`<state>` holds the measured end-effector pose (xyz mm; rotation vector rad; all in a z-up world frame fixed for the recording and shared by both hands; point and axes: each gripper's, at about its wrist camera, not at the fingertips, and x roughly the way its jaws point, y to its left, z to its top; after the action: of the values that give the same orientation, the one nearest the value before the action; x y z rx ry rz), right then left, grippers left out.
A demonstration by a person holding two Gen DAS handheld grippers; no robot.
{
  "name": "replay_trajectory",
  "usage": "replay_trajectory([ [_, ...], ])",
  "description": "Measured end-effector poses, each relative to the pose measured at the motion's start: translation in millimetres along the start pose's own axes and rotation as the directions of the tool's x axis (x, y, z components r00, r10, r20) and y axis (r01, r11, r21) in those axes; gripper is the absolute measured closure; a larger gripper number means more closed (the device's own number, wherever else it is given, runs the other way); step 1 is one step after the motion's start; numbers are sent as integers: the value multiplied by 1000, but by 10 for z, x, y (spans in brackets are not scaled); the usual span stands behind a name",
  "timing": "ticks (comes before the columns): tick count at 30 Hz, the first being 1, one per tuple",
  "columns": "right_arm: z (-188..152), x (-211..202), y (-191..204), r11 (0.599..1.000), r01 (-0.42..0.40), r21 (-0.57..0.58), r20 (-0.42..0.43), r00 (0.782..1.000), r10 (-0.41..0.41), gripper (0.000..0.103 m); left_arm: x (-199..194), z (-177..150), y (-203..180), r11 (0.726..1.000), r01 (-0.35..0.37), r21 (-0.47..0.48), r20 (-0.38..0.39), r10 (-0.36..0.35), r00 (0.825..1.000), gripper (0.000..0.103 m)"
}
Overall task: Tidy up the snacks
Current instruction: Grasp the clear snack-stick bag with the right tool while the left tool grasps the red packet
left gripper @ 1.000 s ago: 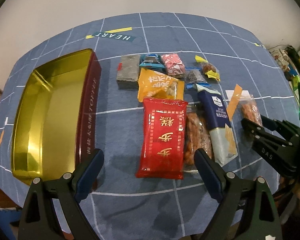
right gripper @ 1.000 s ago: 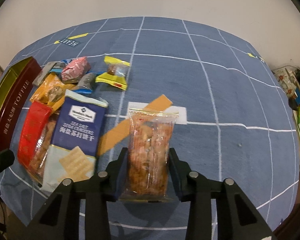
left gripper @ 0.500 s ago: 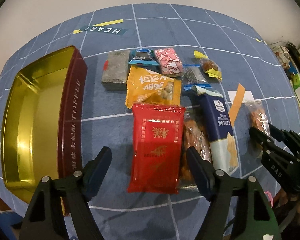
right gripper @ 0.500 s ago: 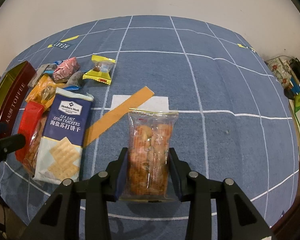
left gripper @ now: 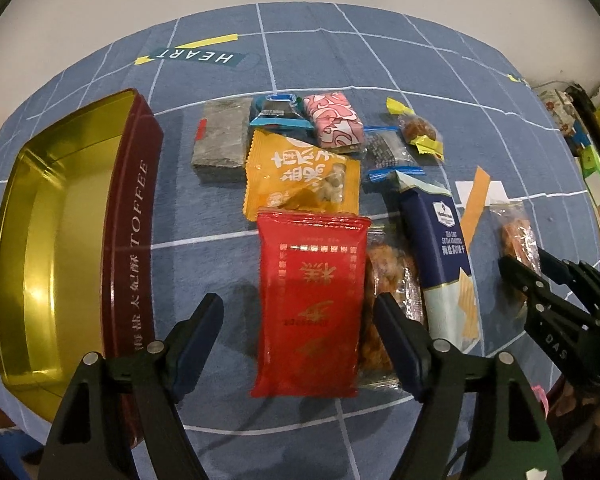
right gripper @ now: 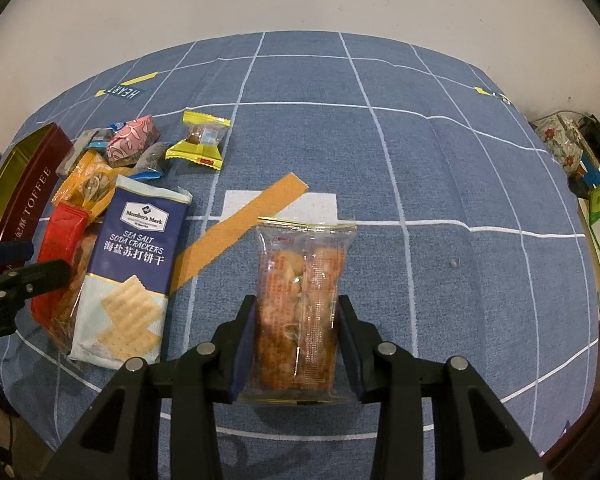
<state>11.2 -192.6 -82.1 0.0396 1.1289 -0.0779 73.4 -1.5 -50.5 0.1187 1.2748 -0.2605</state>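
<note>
Left wrist view: the left gripper hangs over the red foil packet, jaws spread wide on either side, pads not touching it. To its left the toffee tin stands open, gold inside, maroon wall, close to the cloth's near-left edge. Past the packet lie an orange pouch, a grey block, a pink candy and the navy cracker pack, all crowded together. Over on the right wrist view, the right gripper is clamped on a clear crinkly bag of orange snacks. Right of it the blue grid tablecloth runs bare to its edge. An orange tape strip crosses a white patch.
</note>
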Motion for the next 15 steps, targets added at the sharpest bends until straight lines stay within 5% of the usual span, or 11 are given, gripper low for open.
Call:
replay_trajectory([
  [10,-2,3,-3,1000,0,0,1,1000,0,64,71,7,-51,999,-20,38,-13,21,1000,32],
  [15,0,2,7,1000,3,-3,0,1000,-3,63,182,-17,-81,999,-8,39,-48,10,999,44],
])
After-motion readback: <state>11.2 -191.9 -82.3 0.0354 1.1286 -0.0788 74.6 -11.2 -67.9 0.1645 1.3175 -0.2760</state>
